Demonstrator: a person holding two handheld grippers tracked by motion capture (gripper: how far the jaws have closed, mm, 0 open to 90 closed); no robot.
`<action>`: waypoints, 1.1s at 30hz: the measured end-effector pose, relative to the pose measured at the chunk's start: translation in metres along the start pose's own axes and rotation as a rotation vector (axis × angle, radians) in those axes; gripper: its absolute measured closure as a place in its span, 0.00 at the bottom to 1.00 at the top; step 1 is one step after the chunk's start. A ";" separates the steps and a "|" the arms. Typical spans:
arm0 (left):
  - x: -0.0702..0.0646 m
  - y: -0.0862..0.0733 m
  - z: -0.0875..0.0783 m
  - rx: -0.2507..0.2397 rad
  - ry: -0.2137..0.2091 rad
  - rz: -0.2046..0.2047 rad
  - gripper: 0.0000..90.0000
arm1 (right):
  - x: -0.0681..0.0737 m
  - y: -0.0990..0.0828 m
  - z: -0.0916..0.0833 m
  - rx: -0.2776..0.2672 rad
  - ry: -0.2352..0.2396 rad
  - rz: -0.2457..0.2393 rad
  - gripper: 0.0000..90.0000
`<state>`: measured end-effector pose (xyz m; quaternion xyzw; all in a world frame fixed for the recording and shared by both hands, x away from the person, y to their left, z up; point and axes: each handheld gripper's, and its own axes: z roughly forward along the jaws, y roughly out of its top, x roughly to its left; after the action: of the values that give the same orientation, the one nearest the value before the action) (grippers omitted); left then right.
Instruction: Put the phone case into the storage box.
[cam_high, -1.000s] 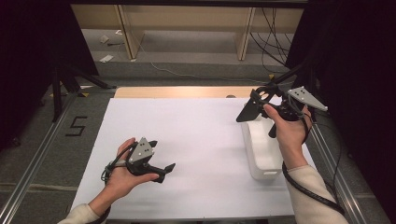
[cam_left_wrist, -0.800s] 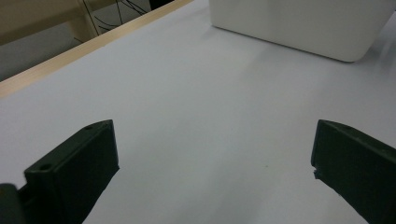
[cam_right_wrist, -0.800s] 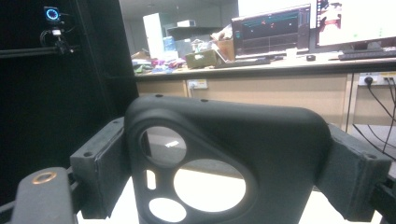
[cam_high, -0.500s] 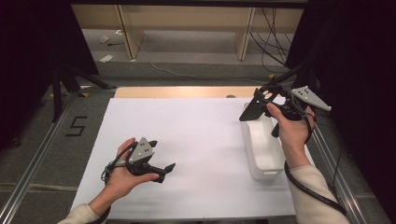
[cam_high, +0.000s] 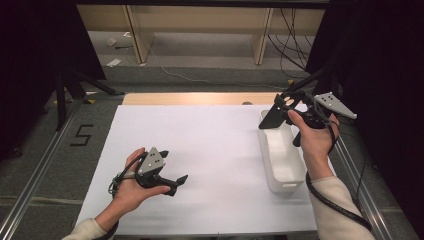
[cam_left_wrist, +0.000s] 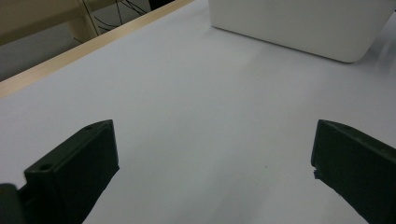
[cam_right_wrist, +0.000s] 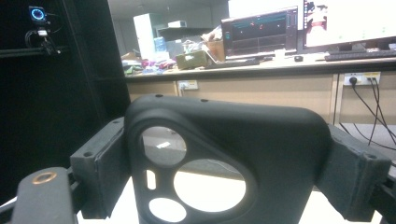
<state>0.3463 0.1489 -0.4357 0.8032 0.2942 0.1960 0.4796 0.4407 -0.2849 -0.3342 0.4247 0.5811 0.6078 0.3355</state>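
My right gripper (cam_high: 284, 108) is held above the far end of a white bin (cam_high: 283, 159), shut on a flat black plastic plate (cam_high: 270, 119). In the right gripper view the black plate (cam_right_wrist: 266, 140) has three rounded cut-outs and a small slot, and it is clamped between both jaws of the right gripper (cam_right_wrist: 229, 172). My left gripper (cam_high: 176, 183) rests low on the white table cover (cam_high: 210, 145) at the near left. It is open, and in the left gripper view nothing lies between the jaws of the left gripper (cam_left_wrist: 215, 163).
The white bin (cam_left_wrist: 299, 23) stands along the table's right side, and its visible inside looks bare. A wooden strip (cam_high: 195, 98) runs along the far table edge. Metal rails (cam_high: 35, 172) flank the table, and cables (cam_high: 295, 30) hang at the back right.
My right hand has drifted slightly to the right with the black plate still clamped. The left gripper has stayed where it was.
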 end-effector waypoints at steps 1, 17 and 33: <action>0.000 0.000 0.000 0.000 0.000 0.000 0.01 | 0.000 0.000 0.000 0.000 -0.001 0.000 0.17; 0.000 0.000 0.000 0.000 0.000 0.000 0.01 | -0.007 0.001 -0.002 -0.002 -0.027 -0.003 0.17; 0.000 0.000 0.000 -0.002 0.000 -0.004 0.01 | -0.012 0.002 -0.004 0.000 -0.051 -0.008 0.17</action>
<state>0.3464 0.1493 -0.4355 0.8021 0.2954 0.1955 0.4807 0.4424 -0.2980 -0.3339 0.4378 0.5739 0.5955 0.3527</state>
